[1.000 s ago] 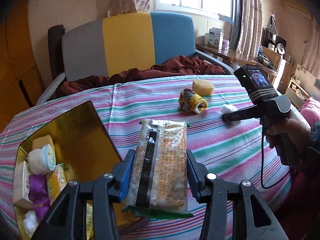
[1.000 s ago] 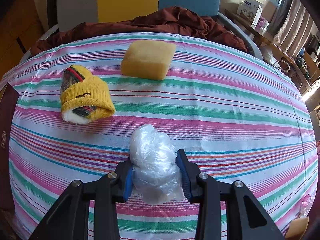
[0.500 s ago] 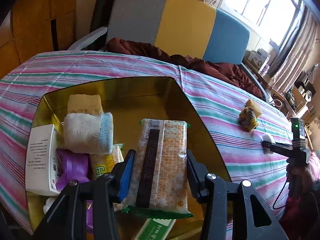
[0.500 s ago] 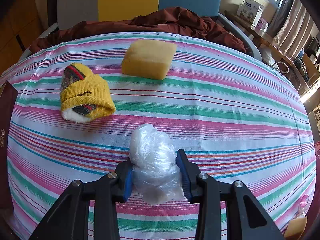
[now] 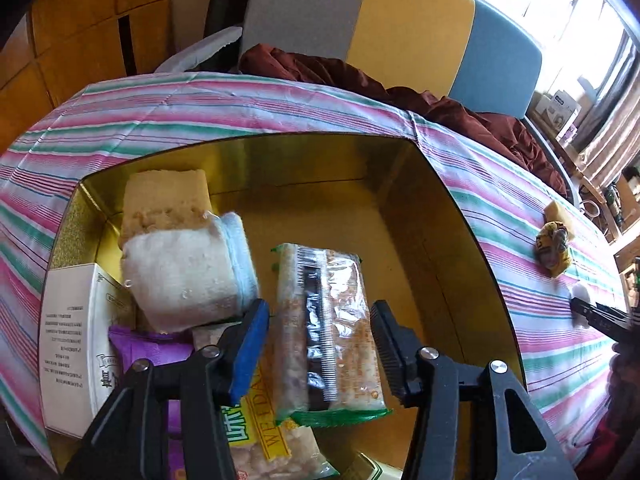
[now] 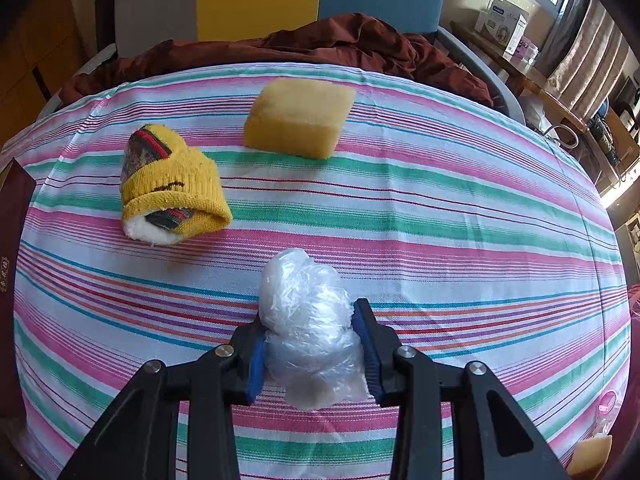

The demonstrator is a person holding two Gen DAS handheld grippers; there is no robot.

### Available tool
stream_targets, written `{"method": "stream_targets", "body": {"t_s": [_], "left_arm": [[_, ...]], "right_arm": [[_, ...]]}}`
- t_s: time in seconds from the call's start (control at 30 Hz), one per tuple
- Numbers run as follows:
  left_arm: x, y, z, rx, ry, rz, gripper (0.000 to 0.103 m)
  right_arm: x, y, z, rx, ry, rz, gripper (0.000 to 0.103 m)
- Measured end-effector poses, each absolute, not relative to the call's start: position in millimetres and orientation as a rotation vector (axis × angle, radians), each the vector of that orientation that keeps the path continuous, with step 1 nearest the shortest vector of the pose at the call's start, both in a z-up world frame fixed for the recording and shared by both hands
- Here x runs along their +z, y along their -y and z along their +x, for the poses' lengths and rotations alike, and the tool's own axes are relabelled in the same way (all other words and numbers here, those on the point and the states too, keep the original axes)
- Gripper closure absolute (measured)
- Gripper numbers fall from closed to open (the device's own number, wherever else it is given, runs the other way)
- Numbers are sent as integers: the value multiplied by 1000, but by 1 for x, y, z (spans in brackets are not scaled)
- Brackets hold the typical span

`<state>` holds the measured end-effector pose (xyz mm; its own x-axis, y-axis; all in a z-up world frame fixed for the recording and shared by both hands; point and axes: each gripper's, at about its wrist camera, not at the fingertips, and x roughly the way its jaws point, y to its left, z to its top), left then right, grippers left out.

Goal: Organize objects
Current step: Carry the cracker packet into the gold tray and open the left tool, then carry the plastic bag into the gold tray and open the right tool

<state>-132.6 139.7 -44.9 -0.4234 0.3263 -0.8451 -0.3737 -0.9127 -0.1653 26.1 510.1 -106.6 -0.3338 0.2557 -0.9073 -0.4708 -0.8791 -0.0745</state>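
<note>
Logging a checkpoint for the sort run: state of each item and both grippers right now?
left gripper: jaws opening, snack packet between them
snack packet: over the gold box, being released
gold box: open, partly filled
rolled white sock: in the box
right gripper: shut on plastic wad
plastic wad: gripped
yellow sock: rolled, on the tablecloth
sponge: on the tablecloth, untouched

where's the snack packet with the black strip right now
In the left wrist view the snack packet sits between the opening left claw fingers, over the gold box, just right of the rolled white towel.
</note>
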Motion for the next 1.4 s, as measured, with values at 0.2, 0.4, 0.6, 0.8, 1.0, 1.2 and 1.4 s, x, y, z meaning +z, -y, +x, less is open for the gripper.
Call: {"method": "stream_targets", "body": {"t_s": [0.2,0.4,0.6,0.8,1.0,1.2,1.4], "left_arm": [[-26,-120,-109,2411,-78,-1289,47],[-10,-96,-74,2481,-99,-1204,45],[0,-74,-49,2532,-103,-1136,42],[4,-65,-33,2565,-158,-1069,37],[2,-59,-30,2563,-131,-1057,37],[1,-51,-28,2570,-104,-1054,35],[0,-40,-28,2581,-71,-1058,34]], "right_arm": [[-106,-510,26,2235,-278,-1468,65],[-105,-501,29,2249,-279,-1495,65],[-103,-471,29,2304,-243,-1556,65],[-75,-432,30,2425,-259,-1506,65],[-33,-357,7,2658,-163,-1457,65],[-15,-266,-17,2861,-37,-1466,65],[-36,-210,-40,2885,105,-1579,65]]}}
